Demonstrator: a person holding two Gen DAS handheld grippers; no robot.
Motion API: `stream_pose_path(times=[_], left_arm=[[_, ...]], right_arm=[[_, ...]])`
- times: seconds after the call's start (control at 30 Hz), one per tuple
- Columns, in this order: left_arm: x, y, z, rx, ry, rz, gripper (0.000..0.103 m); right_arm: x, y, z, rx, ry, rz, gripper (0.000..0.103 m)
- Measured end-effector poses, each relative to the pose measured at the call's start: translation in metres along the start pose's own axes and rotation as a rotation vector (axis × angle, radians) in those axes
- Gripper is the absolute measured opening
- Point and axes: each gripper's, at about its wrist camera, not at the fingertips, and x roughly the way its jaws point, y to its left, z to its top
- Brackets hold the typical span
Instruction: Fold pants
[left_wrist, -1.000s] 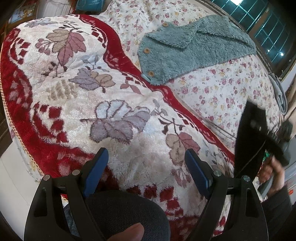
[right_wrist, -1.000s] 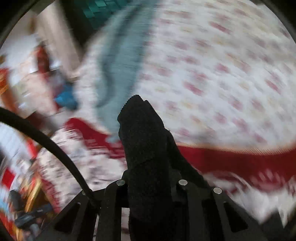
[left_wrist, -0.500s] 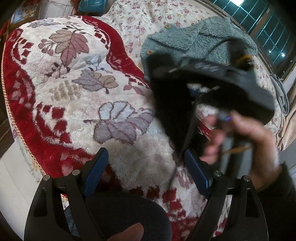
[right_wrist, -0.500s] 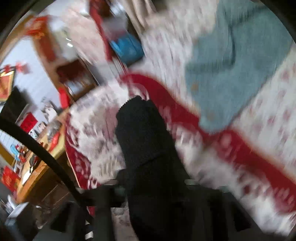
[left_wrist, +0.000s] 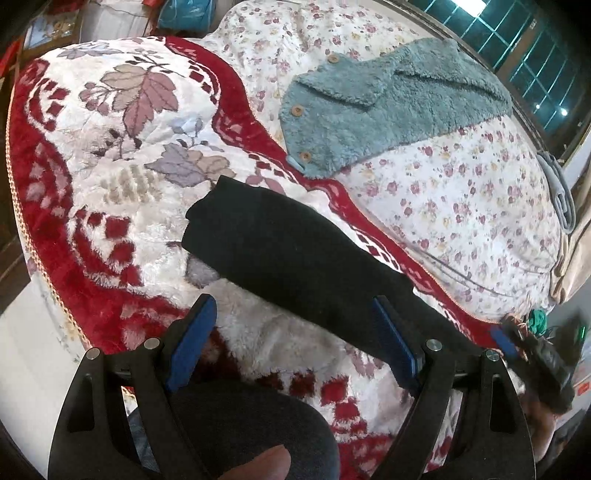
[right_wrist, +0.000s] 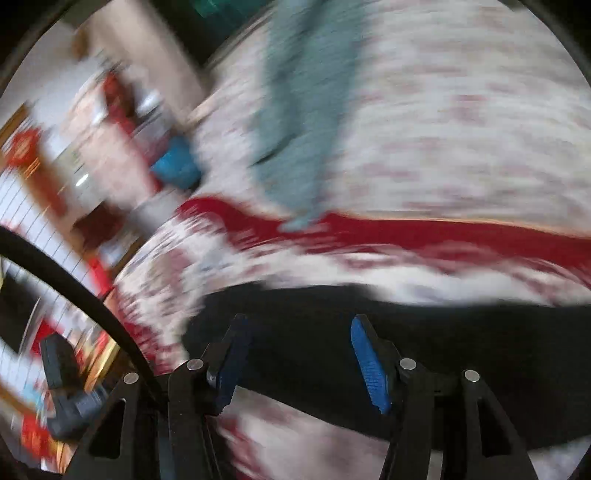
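The black pants (left_wrist: 295, 254) lie as a long folded strip on the red and white leaf-patterned blanket (left_wrist: 110, 155), running from the middle to the lower right. My left gripper (left_wrist: 295, 343) is open and empty, hovering just in front of the pants. My right gripper (right_wrist: 299, 354) is open with the pants (right_wrist: 424, 343) lying on the blanket beneath its blue pads; that view is blurred by motion. The right gripper also shows at the right edge of the left wrist view (left_wrist: 539, 354).
A teal fleece garment (left_wrist: 373, 107) with wooden buttons lies on the floral quilt (left_wrist: 461, 206) behind the pants. The bed's edge (left_wrist: 40, 280) drops off at the left. A window (left_wrist: 528, 62) is at the far right. Cluttered furniture sits beyond the bed.
The right gripper carried the black pants across onto the blanket, opened and let them go. The pants now lie on the bed. The left gripper stayed open and nearly still.
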Motion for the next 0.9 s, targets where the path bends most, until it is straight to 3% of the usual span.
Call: stream_pose_path(times=[0.17,0.23,0.3,0.37,0.47,0.53,0.6,0.63,0.7,0.8,0.9], left_arm=[[-0.001,-0.006,0.0,0.033,-0.008,0.031,0.085],[0.0,-0.009,-0.001,0.041,-0.007,0.042,0.085],[0.001,-0.01,-0.001,0.046,-0.004,0.052,0.085],[0.003,-0.01,-0.001,0.048,0.002,0.06,0.085],[0.005,-0.011,-0.001,0.053,0.007,0.068,0.085],[0.006,-0.012,-0.002,0.058,0.009,0.072,0.085],[0.006,-0.012,-0.003,0.059,0.01,0.074,0.085],[0.006,-0.012,-0.003,0.057,0.01,0.073,0.085],[0.007,-0.012,-0.003,0.054,0.01,0.072,0.085],[0.006,-0.01,-0.003,0.044,0.001,0.063,0.085],[-0.001,-0.002,0.006,-0.006,-0.018,0.007,0.085]], right_arm=[[-0.074,-0.17,-0.013,0.462,-0.048,-0.067,0.055],[-0.083,-0.216,-0.017,0.638,-0.051,-0.09,0.055],[-0.079,-0.245,-0.019,0.737,-0.061,-0.041,0.055],[-0.067,-0.257,-0.015,0.771,-0.053,0.001,0.055],[-0.051,-0.254,0.004,0.7,-0.054,-0.017,0.052],[-0.044,-0.261,0.01,0.702,-0.004,-0.043,0.046],[-0.036,-0.263,0.008,0.684,0.023,-0.044,0.014],[-0.036,-0.262,0.007,0.656,0.04,-0.045,0.006],[-0.037,-0.26,0.011,0.631,0.043,-0.061,0.005],[-0.044,-0.252,0.033,0.63,-0.029,0.026,0.005],[-0.046,-0.244,0.065,0.658,-0.124,0.126,0.005]])
